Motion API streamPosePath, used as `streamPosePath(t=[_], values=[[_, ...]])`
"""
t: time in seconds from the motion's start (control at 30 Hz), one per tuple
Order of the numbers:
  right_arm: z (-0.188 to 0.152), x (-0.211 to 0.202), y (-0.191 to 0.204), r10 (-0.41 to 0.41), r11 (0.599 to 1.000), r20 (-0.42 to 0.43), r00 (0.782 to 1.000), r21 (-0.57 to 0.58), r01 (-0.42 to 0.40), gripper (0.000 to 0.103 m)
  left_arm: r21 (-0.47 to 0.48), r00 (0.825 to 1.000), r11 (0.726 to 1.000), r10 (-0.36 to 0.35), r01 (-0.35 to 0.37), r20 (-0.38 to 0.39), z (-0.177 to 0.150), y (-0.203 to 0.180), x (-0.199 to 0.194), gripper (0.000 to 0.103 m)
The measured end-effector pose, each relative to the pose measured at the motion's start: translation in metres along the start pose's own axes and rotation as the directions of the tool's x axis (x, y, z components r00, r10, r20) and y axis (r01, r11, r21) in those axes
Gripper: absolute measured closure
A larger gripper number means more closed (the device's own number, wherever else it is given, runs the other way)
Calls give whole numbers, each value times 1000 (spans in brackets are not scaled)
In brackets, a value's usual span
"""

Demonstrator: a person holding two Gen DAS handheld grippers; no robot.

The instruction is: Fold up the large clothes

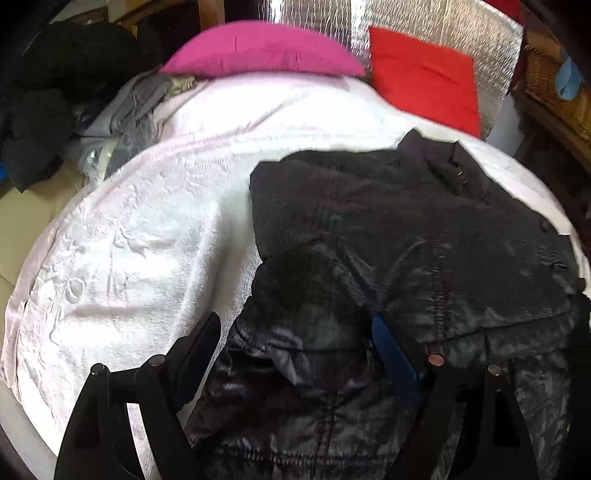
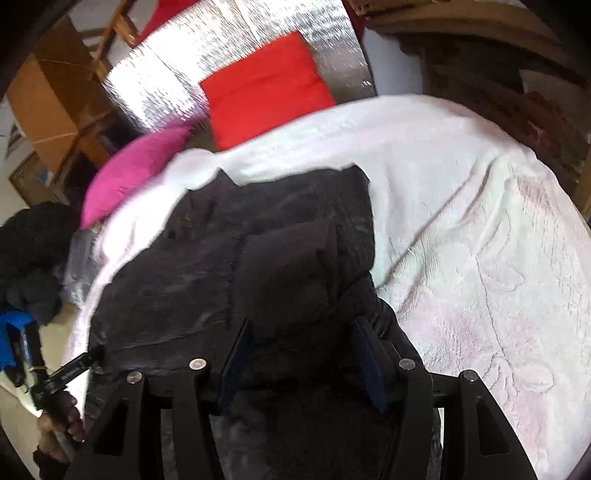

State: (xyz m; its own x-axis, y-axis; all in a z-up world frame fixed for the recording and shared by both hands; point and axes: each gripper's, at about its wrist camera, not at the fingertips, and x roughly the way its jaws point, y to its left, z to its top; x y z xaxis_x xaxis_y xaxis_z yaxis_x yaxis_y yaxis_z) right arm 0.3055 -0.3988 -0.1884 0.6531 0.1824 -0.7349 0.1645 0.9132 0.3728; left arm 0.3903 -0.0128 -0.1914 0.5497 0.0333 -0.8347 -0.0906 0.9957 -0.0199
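A black puffy jacket lies on a white bedspread, its collar toward the pillows. My left gripper hangs open over the jacket's near left edge; one finger is above the bedspread, the other above the shiny fabric, and neither pad presses on it. In the right wrist view a thick folded part of the jacket, seemingly a sleeve, fills the gap of my right gripper, whose blue pads are shut on it. The left gripper's tip shows at the jacket's left edge, held by a hand.
A pink pillow and a red pillow lean on a silver foil panel at the bed's head. Dark and grey clothes are heaped at the far left. A wicker basket stands on the right. Bare bedspread spreads right of the jacket.
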Motion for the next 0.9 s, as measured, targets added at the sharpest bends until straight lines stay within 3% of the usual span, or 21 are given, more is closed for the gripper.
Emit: streamPosePath(t=[0.03,0.1,0.43,0.57,0.73,0.9], values=[[-2,-7,0,12,1000,10,1000,-6,-12,43,-3,1000,1000,-13,13,14,-3,2,-6,19],[-8,-19,-5,33,999,19,999,-5,-33,31,-8,999,1000,-29,29,37,-9,10,-16,19],[-60,-72,-35,70,995,37,997,73,-72,31,-77,986,994,-67,80,151,-62,67,-71,19],[-88,-89,-48,86,993,26,996,81,-88,31,-60,984,996,-54,65,172,-101,84,-94,19],[-120,-104,-65,84,992,-19,996,94,-82,31,-9,985,999,-35,37,166,-139,93,-109,18],[-143,-105,-84,102,983,-67,993,158,-90,31,11,993,999,-37,36,112,-171,103,-112,18]])
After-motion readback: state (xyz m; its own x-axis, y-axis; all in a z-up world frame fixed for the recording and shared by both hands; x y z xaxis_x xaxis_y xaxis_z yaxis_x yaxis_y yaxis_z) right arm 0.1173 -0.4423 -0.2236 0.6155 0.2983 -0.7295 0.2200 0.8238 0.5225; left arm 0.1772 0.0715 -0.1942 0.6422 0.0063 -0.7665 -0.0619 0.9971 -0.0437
